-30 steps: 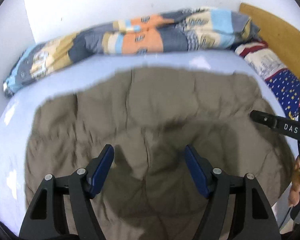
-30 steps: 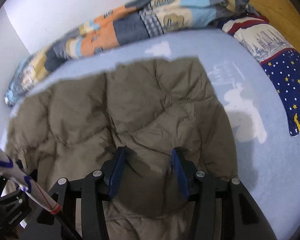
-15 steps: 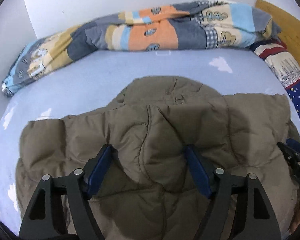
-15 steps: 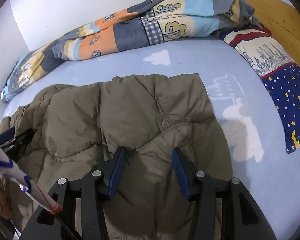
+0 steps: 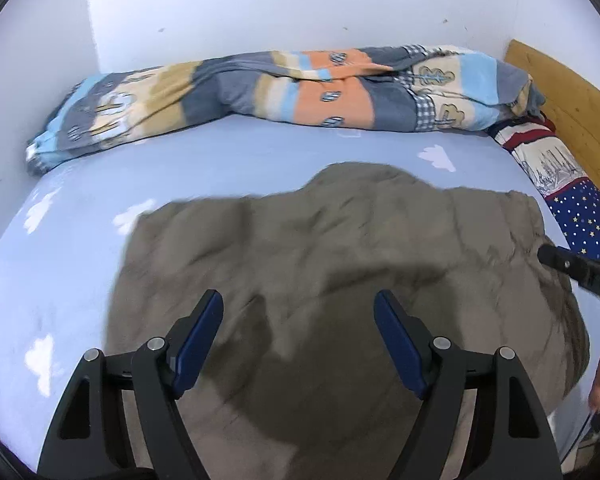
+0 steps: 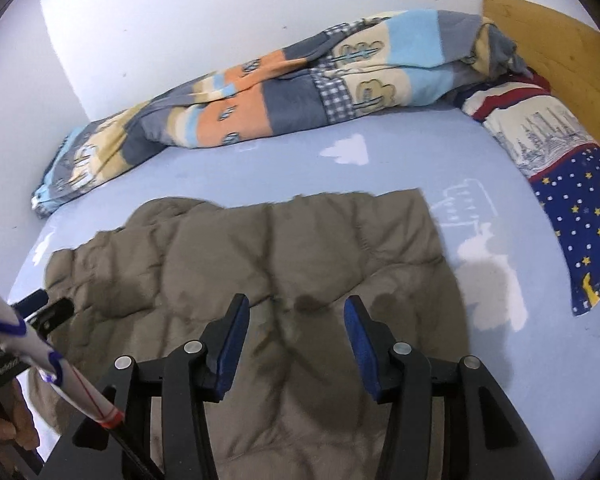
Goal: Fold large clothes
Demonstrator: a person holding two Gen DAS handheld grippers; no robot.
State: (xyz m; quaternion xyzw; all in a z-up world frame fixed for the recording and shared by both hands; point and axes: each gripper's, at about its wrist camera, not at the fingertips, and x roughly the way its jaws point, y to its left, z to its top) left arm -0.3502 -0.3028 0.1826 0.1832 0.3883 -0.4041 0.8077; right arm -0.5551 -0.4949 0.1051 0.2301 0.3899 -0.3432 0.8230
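Since half a second ago, both views sit higher above the bed, and more blue sheet [image 5: 228, 160] shows around the jacket.

We note a large olive-brown quilted puffer jacket [image 6: 300, 248] spread flat on the sheet's near half, well apart from the patchwork blanket [image 5: 300, 92] along the wall; the star-print pillow [image 6: 580, 216] lies at its right. Stitched seams divide it into puffy panels; its far edge is straight in the right view.

Writing: white letters on the right tool's arm at the left view's edge, too blurred to read.

Left gripper [image 5: 298, 334]: jaws wide, nothing between the blue pads, tilted down over the jacket. Right gripper [image 6: 296, 338]: narrower gap, also empty, tilted down.
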